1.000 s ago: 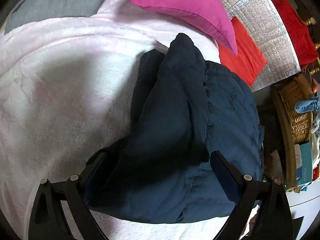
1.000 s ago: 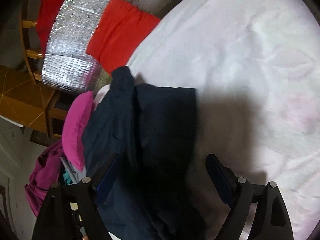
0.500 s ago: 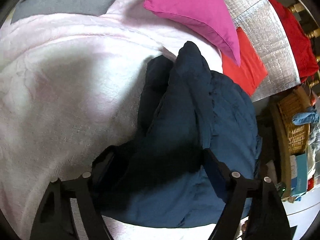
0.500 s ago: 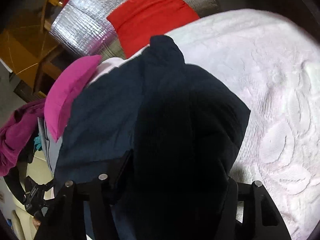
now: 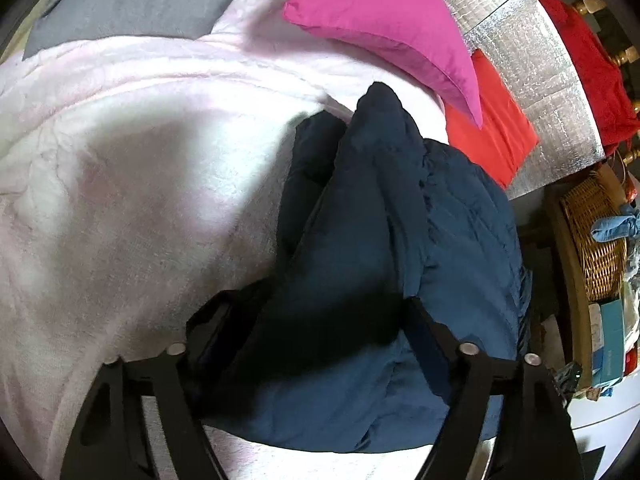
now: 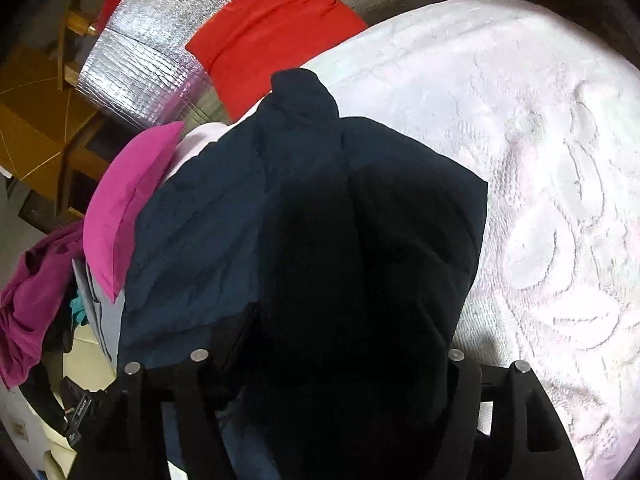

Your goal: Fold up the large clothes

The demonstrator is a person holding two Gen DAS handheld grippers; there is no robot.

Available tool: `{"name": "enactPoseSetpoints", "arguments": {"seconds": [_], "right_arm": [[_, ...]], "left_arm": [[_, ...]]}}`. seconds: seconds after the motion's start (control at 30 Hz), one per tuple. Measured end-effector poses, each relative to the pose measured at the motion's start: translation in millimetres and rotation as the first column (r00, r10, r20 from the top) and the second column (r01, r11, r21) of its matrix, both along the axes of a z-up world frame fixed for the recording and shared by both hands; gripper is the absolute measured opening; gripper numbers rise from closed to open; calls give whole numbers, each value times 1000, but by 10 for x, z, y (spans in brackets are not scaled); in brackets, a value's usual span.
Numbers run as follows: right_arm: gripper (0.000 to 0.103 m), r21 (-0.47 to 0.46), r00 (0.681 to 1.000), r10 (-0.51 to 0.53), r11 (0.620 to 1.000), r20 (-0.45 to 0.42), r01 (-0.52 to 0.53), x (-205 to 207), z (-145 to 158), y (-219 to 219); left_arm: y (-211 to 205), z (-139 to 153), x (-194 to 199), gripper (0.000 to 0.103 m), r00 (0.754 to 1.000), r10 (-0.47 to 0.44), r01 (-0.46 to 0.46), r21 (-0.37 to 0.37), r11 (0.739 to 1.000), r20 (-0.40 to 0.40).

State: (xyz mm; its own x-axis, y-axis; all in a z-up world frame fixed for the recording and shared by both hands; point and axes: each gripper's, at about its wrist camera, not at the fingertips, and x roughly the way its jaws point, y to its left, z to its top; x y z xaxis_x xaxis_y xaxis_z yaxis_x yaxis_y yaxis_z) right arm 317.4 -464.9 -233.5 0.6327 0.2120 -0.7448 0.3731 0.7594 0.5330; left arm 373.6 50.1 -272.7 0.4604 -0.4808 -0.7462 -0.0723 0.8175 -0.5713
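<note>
Pale blanket [image 5: 140, 208] under navy jacket [image 5: 360, 280], both claws seemingly wide around it.

You have no legible text in either view. The black strap [image 6: 78, 414] at the right wrist view's lower left carries small white lettering, possibly a brand, too small to read.

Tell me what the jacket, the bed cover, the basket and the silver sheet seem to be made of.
Jacket: navy padded synthetic, probably; stitched quilt lines, matte.
Bed cover: pale pink plush fabric, probably fleece; fuzzy nap, embossed leaf-like pattern.
Basket: woven wicker or rattan; tan strands, slight sheen.
Silver sheet: foil-faced insulation, by its look; shiny, gridded surface.
</note>
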Motion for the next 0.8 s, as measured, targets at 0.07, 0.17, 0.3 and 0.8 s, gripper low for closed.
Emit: {"name": "enactPoseSetpoints", "arguments": {"seconds": [0.07,0.17,0.3,0.8], "right_arm": [[75,11,1000,-5,1000,-2,5,-34,6,-14],[82,28,1000,-8,1000,-10,9,-104,-53,-47],[81,48,999,-20,999,27,19,-150,-92,-64],[34,-238,995,21,971,103,4,-372,327,379]], "left_arm": [[27,-5,1,78,1000,-1,0,-9,1000,-6],[73,-57,20,79,999,6,-8,-50,999,-42],[91,-45,-36,76,1000,3,-4,-54,999,-17],[144,183,-234,21,999,-22,25,-73,997,41]]}}
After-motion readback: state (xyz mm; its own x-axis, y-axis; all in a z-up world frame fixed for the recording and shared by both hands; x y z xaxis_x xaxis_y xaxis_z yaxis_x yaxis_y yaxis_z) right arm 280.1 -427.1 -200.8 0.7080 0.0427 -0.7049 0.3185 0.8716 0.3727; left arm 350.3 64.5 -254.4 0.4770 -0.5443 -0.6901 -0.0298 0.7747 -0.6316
